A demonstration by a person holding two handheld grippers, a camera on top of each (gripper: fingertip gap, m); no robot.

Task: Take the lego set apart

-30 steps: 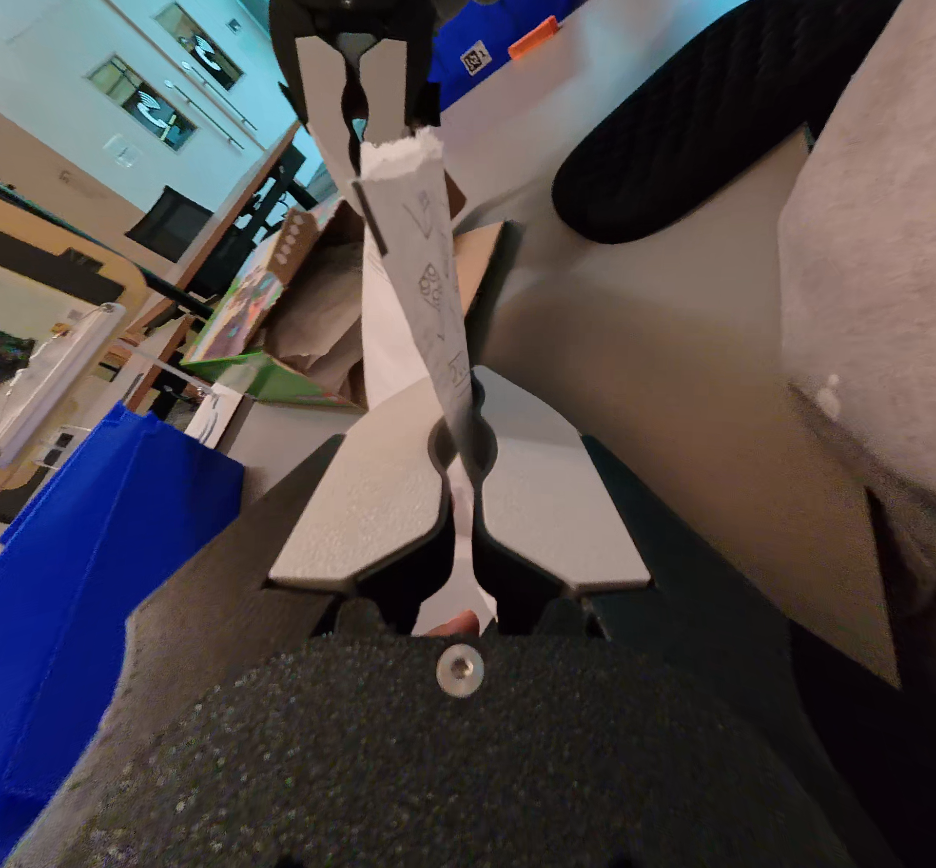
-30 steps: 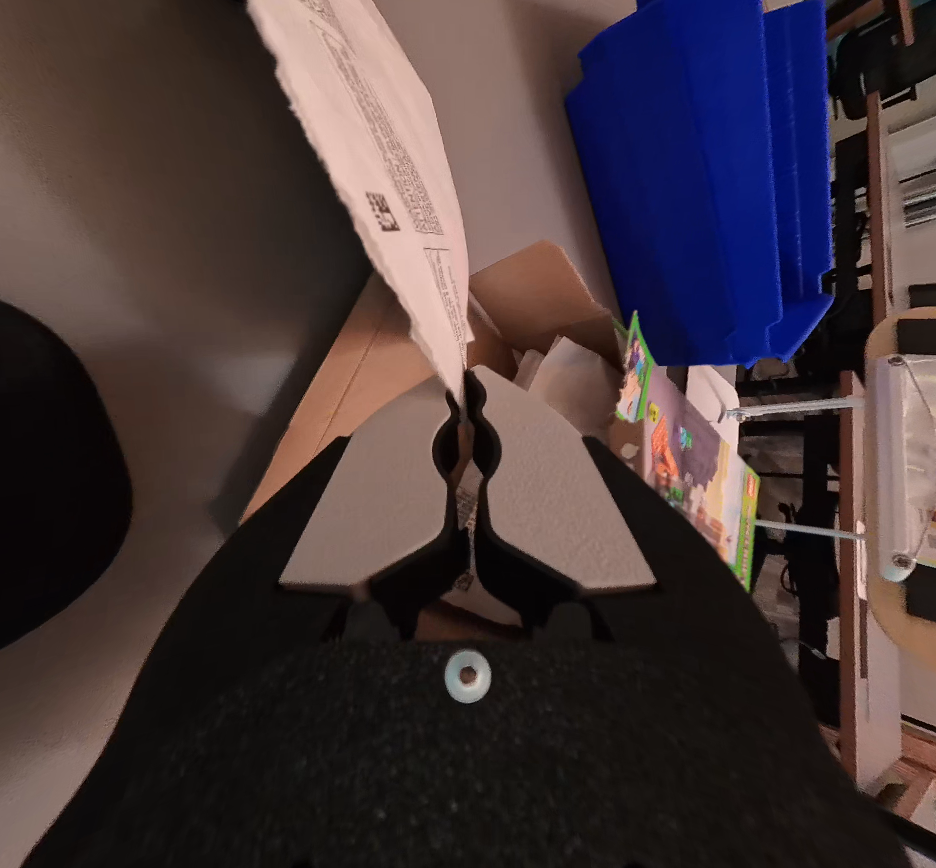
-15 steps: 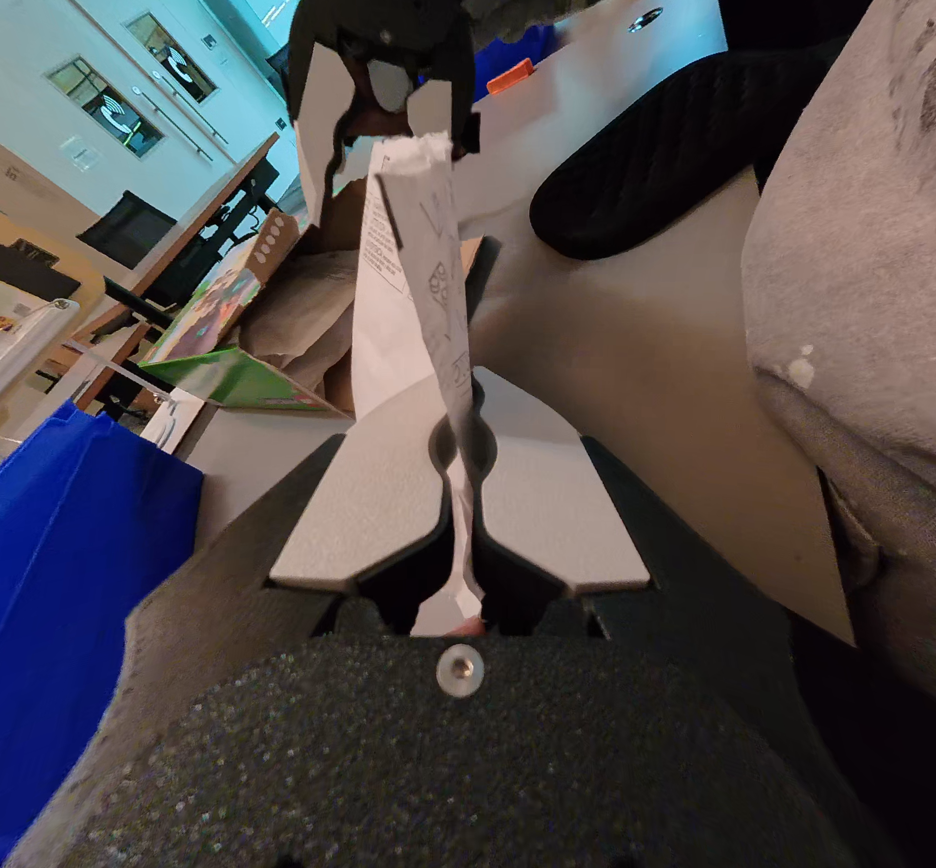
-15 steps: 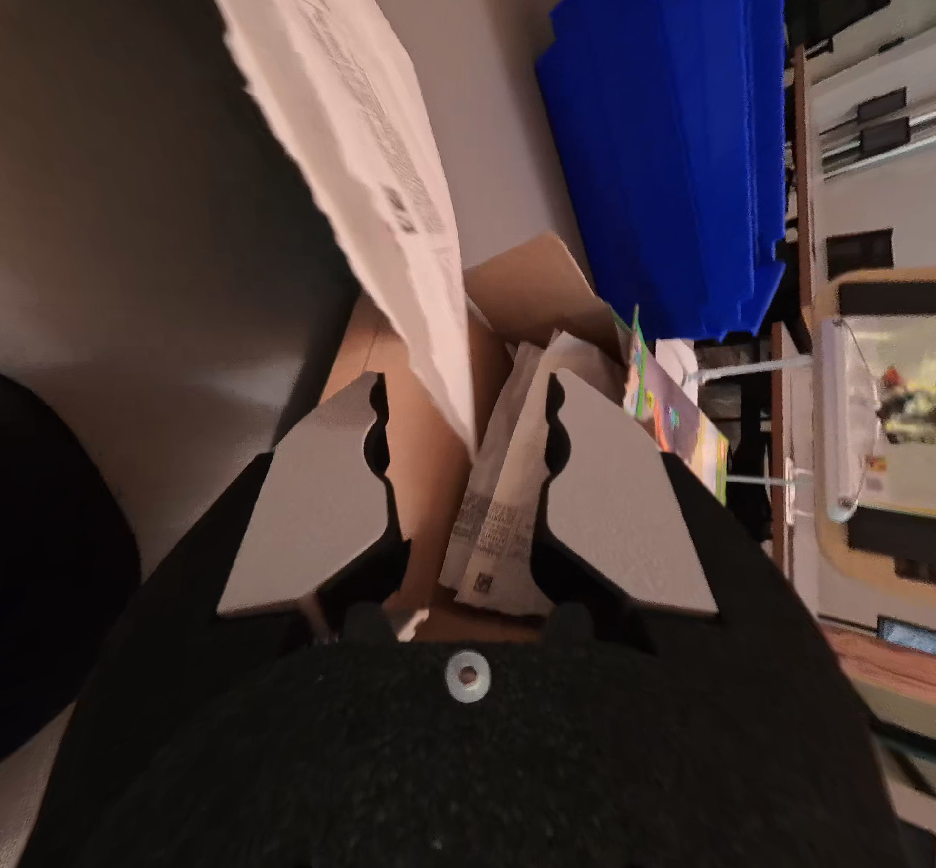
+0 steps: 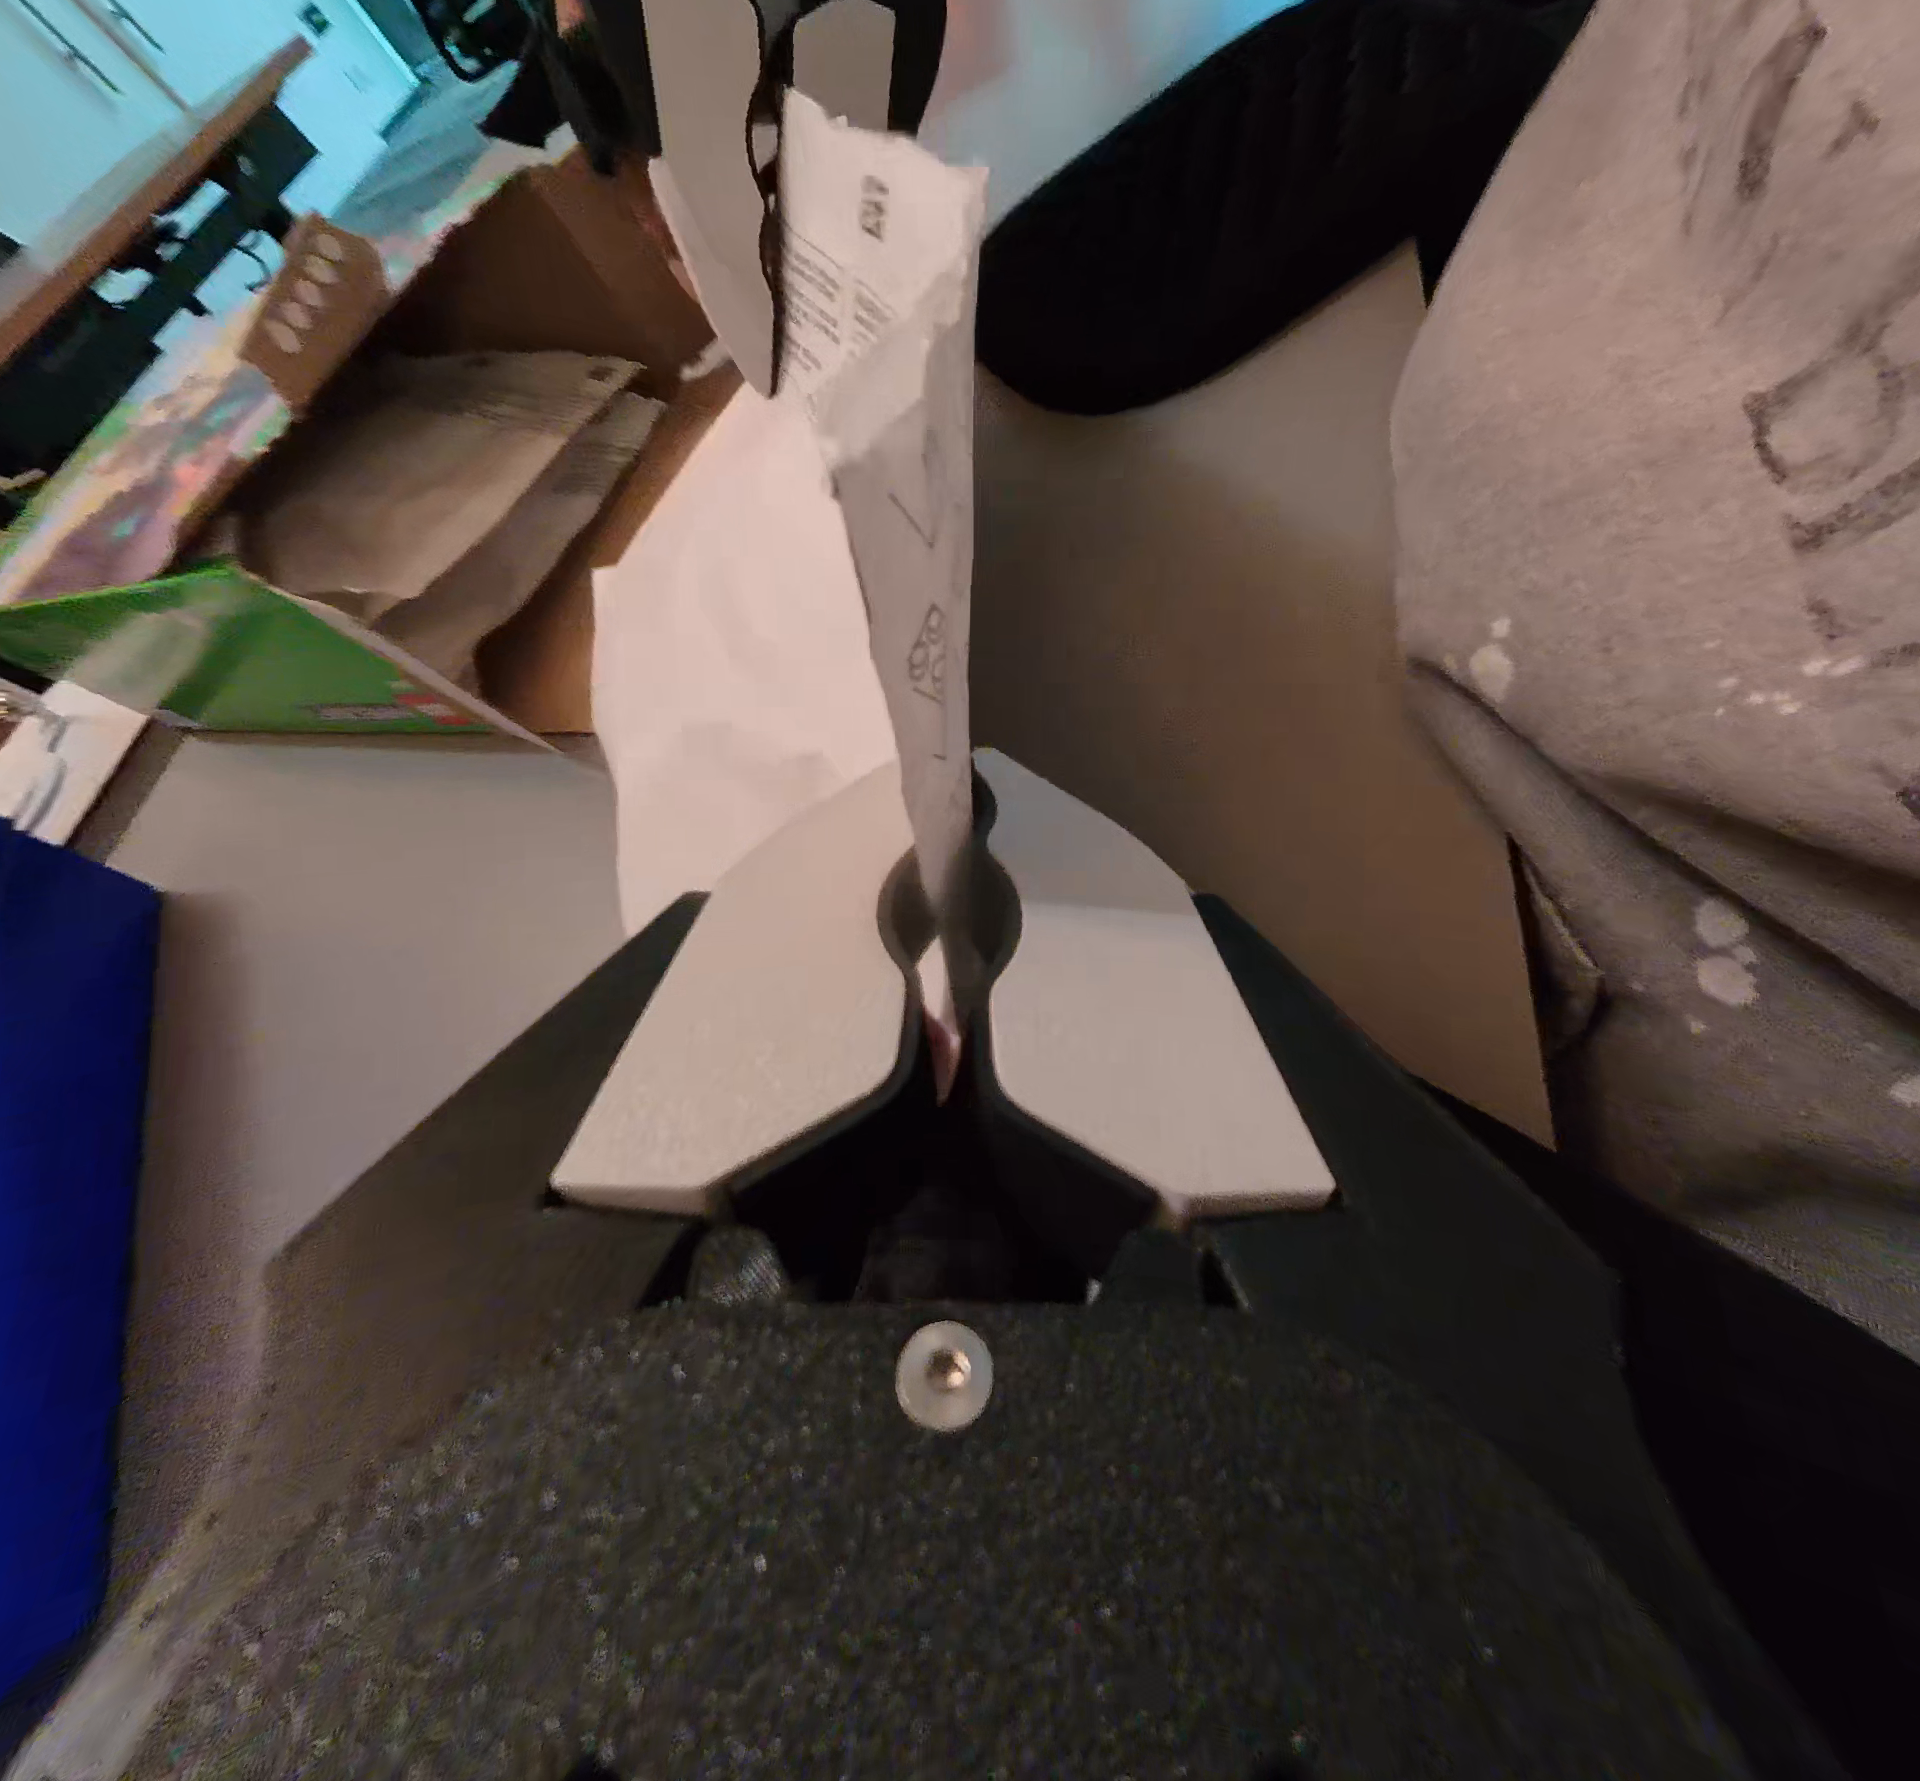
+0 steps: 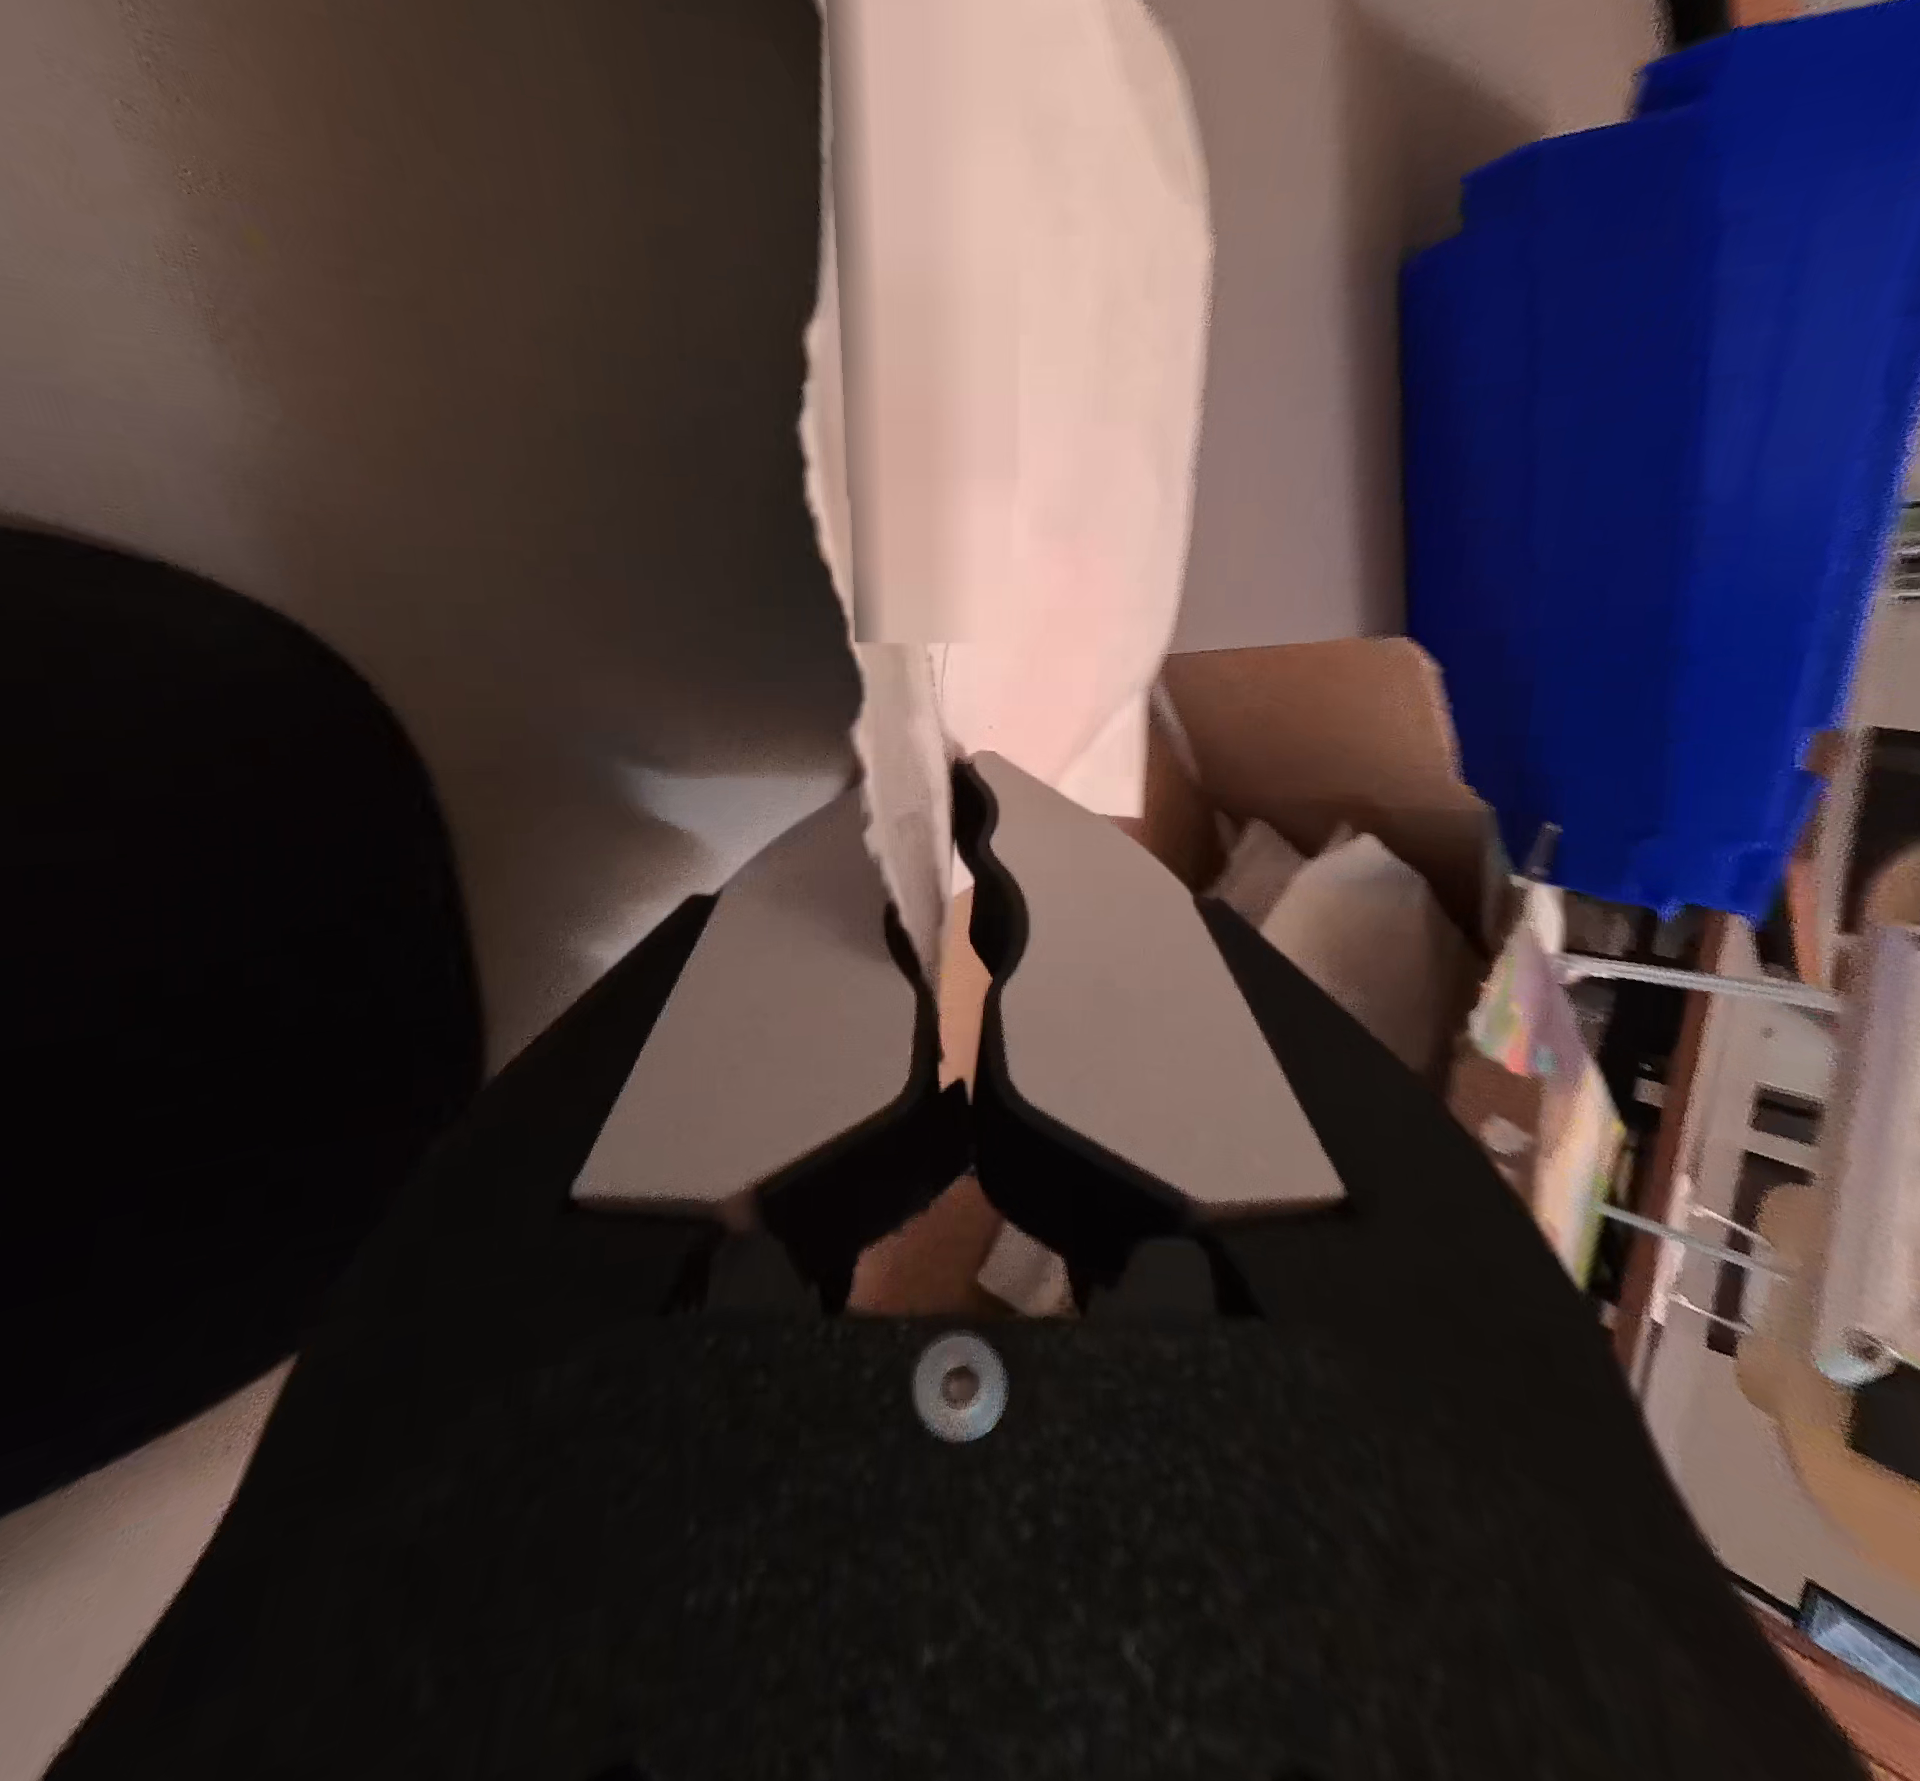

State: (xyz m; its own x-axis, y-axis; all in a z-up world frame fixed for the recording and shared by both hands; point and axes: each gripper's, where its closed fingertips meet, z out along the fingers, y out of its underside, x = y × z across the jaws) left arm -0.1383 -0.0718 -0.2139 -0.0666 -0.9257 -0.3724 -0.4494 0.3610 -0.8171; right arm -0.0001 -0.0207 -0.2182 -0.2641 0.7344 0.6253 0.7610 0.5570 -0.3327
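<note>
A white paper bag (image 5: 914, 526) with a torn top edge stretches between my two grippers above the grey table (image 5: 364, 900). My left gripper (image 5: 951, 796) is shut on its lower end. My right gripper (image 5: 790, 297) reaches in from the top of the left wrist view, at the bag's torn upper edge. In the right wrist view the right gripper (image 6: 951, 775) has its jaws almost together with the torn edge of the bag (image 6: 1018, 329) pinched between them. No bricks show.
An open cardboard box (image 5: 540, 277) holding more paper bags (image 5: 447, 464) lies behind, next to a green printed box (image 5: 239, 651). Blue bins (image 6: 1662, 484) stand at the side. A black chair seat (image 5: 1195, 225) and a person's grey sweatshirt (image 5: 1662, 484) are at the right. The gap from one gripper's tips to the other's is roughly 15 cm.
My right gripper let go of the bag's torn edge, opened wide, then closed on that edge again lower down. My left gripper kept its hold throughout.
</note>
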